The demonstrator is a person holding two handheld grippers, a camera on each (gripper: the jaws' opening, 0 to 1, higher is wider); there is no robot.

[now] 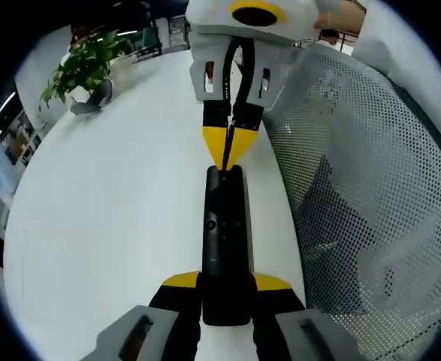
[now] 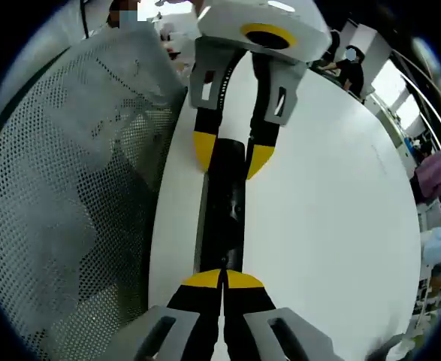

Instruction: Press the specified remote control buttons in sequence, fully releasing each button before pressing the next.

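Holding the remote [image 1: 225, 248] steady is the whole game here, honestly. Near end first: left gripper [image 1: 226, 289] clamped around the sides of the black remote, yellow tips hugging it on both flanks, so snug on it rather than wide open. Worth keeping that squeeze even and the remote flat on the white counter [image 1: 115, 218], running along beside the counter edge next to the mesh basket [image 1: 363, 203]. Further out, right gripper [image 1: 230, 147] with its yellow tips pinched together into a single point, nothing held, sitting at the far end of the remote. Looks touching or just about, can't tell for sure whether a button is actually down. Best guess at the step: poking a button with that closed tip. So press straight down, no sideways shove, then lift fully clear before going for the next one. Don't let the tip slide off the end. Way back, a potted plant [image 1: 85, 64] near the far counter edge, well apart from everything.
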